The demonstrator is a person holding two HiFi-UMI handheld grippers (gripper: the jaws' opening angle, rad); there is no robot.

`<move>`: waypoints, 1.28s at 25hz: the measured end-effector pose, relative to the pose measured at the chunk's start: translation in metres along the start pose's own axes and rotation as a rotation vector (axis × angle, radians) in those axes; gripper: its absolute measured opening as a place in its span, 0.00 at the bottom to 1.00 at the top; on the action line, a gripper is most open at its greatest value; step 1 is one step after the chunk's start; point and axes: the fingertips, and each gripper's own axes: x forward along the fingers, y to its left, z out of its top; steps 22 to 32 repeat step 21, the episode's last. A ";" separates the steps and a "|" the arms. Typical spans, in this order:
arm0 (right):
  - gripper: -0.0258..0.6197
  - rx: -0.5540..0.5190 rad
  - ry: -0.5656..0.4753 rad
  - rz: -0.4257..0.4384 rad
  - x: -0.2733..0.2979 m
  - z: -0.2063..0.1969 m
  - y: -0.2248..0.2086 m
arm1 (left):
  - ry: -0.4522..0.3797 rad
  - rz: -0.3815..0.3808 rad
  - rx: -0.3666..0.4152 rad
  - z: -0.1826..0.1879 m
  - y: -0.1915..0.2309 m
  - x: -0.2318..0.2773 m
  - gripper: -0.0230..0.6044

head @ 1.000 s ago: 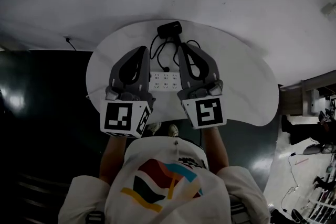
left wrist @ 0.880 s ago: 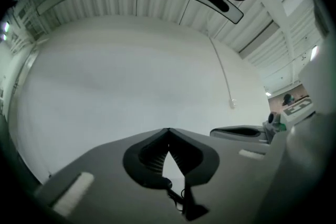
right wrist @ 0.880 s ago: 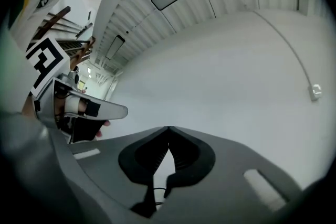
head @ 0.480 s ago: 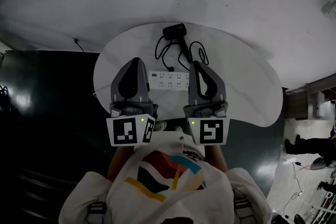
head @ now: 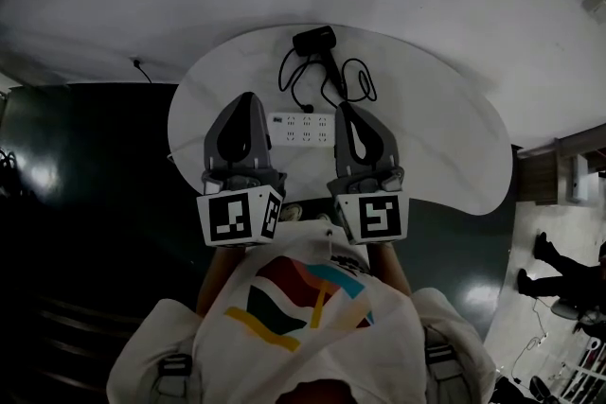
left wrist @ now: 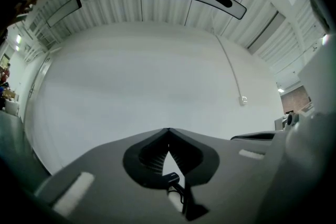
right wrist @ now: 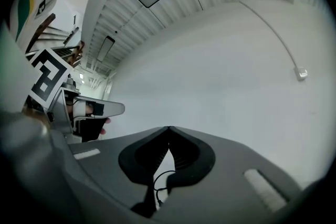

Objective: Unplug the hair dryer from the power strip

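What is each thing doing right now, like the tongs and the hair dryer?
Left tongs: shut, empty.
Right tongs: shut, empty.
Hair dryer: lying on the table.
Power strip: lying flat on the table.
Cord: loose loops, one end by the power strip's far edge; plugged in or not, can't tell.

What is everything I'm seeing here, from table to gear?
table: one, white, rounded, before the person
hair dryer: one, black, table's far edge
cord: one, black, looped between hair dryer and power strip
power strip: one, white, mid-table between the gripper tips
floor: dark, glossy, around the table
shirt: one, white with colourful print, on the person
left gripper: one, grey, shut, empty, over table's near side
right gripper: one, grey, shut, empty, beside it
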 end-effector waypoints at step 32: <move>0.06 -0.005 0.023 0.007 0.010 -0.008 0.006 | 0.040 0.017 -0.004 -0.009 0.018 0.001 0.04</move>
